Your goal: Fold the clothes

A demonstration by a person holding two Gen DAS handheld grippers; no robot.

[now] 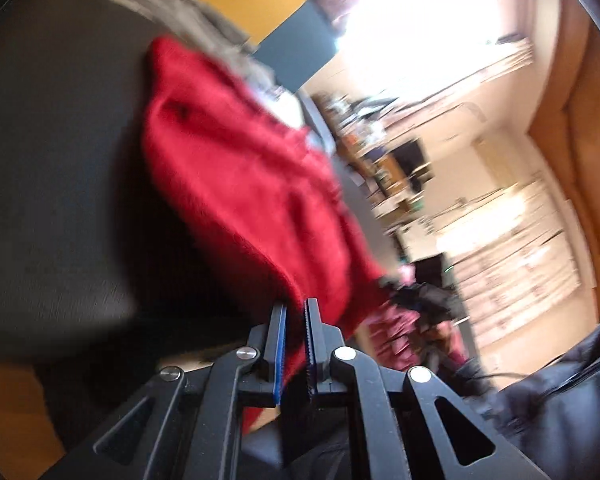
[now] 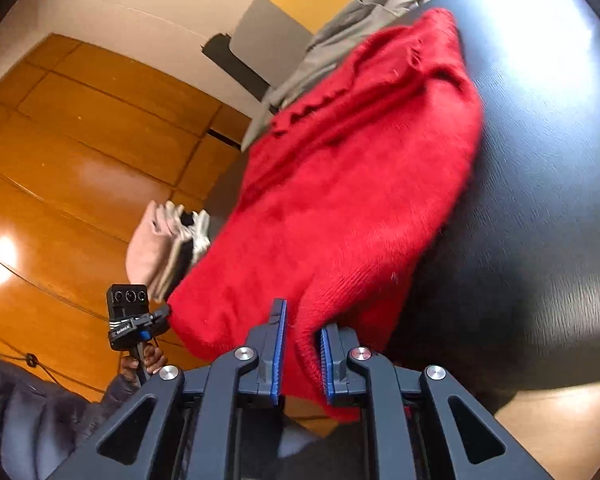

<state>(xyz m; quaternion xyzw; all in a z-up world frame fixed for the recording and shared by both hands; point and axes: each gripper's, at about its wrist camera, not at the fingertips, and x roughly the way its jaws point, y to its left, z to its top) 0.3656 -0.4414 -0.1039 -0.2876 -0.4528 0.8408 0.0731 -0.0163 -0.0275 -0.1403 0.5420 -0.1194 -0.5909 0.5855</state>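
Draping a red sweater (image 2: 352, 184) over a black tabletop (image 2: 540, 160), wooden floor (image 2: 80, 152) beyond.
Left tongs (image 1: 296, 320) and right tongs (image 2: 302, 332) each pinch its near edge.

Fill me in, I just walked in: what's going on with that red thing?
A person holds a red sweater with two handheld grippers. The left gripper and the right gripper each pinch an edge, with the rest draped on a black table. Grey clothes lie behind it.
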